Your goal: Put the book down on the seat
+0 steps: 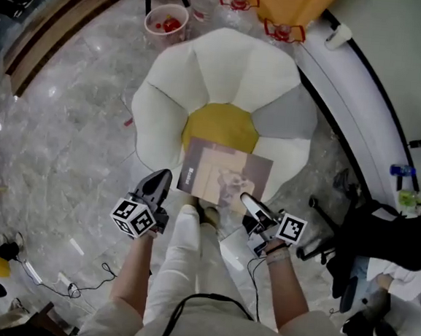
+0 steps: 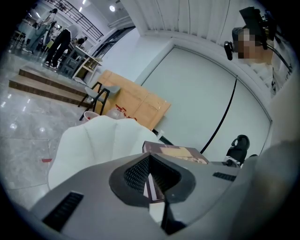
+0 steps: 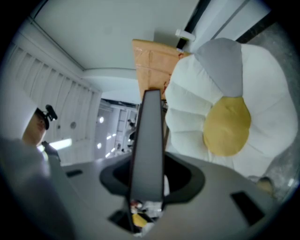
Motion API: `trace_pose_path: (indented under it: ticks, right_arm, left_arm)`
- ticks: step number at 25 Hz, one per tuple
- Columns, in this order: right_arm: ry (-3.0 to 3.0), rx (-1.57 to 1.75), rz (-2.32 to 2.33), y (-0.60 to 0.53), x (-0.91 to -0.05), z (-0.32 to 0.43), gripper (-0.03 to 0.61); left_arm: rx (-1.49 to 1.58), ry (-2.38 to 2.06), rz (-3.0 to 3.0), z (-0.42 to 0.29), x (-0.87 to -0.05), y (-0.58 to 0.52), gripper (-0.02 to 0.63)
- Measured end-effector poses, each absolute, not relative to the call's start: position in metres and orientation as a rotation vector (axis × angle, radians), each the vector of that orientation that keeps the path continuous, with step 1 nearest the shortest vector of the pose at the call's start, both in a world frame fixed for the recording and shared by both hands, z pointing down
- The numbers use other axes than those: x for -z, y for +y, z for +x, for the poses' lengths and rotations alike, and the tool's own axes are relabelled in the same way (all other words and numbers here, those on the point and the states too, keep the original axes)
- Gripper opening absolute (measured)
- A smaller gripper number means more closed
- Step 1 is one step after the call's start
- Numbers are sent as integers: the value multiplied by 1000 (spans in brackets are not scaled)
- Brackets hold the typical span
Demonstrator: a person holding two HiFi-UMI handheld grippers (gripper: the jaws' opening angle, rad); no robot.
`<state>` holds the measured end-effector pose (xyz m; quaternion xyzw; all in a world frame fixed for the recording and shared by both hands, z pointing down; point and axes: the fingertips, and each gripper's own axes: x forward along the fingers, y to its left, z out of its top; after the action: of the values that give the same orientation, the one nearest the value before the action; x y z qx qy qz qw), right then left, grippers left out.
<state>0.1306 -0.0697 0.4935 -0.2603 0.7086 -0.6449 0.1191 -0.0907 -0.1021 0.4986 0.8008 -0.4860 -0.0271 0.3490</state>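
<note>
book [image 1: 224, 176] flat, rectangular, brown | left gripper [image 1: 164, 178], right gripper [image 1: 248, 201] clamped on edges | over petal-shaped cushioned seat [image 1: 204, 72]

Bright, even indoor light fills all three views. Ceiling lamps [image 2: 112, 8] show as white spots high in the left gripper view, and pale glare patches lie on the glossy grey marble floor [image 1: 52, 135]. The white petal-shaped cushion seat [image 1: 204, 75] looks nearly washed out, with soft shadows at its foot. Both gripper views bulge and darken at the corners, and their nearest surfaces are blurred.
</note>
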Motion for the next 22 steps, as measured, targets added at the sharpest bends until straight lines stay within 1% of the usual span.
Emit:
trace_pose_path:
  ticks: [9,16,22]
  right_arm:
    - [2059,1917,-790,-107,-560,111,156]
    - [2071,1951,-775,-130,-617,99,156]
    - [2085,1963,-783,-143,-660,95,156]
  left_arm:
    - [54,-1259,2039,-106,-577,-140,25]
    - [24,-1219,2073,-107,-629,-170,25]
    - [-47,-1153,2083,-98,-670,-171,25]
